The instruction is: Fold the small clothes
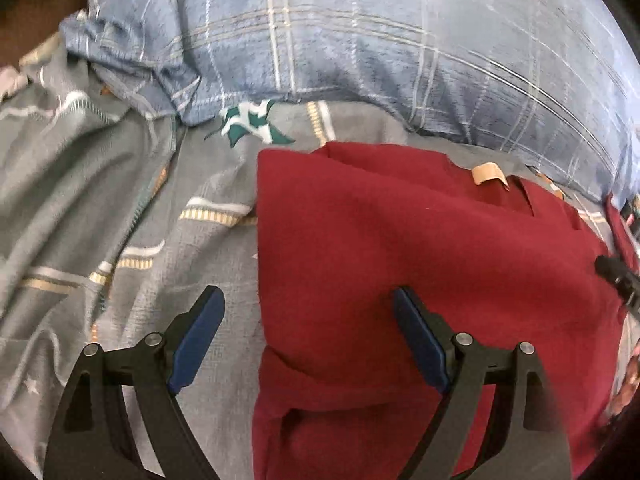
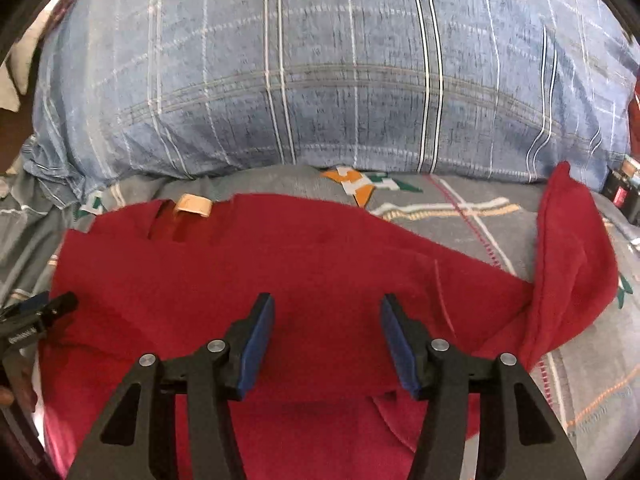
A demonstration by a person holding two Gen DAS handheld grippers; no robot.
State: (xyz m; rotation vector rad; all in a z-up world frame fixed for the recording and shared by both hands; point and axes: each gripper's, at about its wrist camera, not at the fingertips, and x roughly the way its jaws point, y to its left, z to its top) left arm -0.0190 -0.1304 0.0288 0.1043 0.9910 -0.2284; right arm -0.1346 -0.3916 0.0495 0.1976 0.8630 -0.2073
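Observation:
A dark red garment [image 1: 420, 240] lies partly folded on a grey patterned bedsheet [image 1: 120, 200], with a tan neck label [image 1: 488, 174] at its far edge. My left gripper [image 1: 306, 294] is open wide and straddles the garment's left edge, one finger over the sheet and one over the red cloth. In the right wrist view the red garment [image 2: 240, 260] fills the foreground, and a loose flap [image 2: 572, 260] stands up at its right. My right gripper [image 2: 327, 299] hovers open over the cloth with nothing between its pads. The tip of the left gripper [image 2: 60, 304] shows at the left edge.
A large blue plaid pillow [image 2: 320, 80] lies just behind the garment across the far side. Rumpled grey bedding [image 1: 60, 140] bunches up to the left. A small dark object [image 2: 620, 196] sits at the far right by the pillow.

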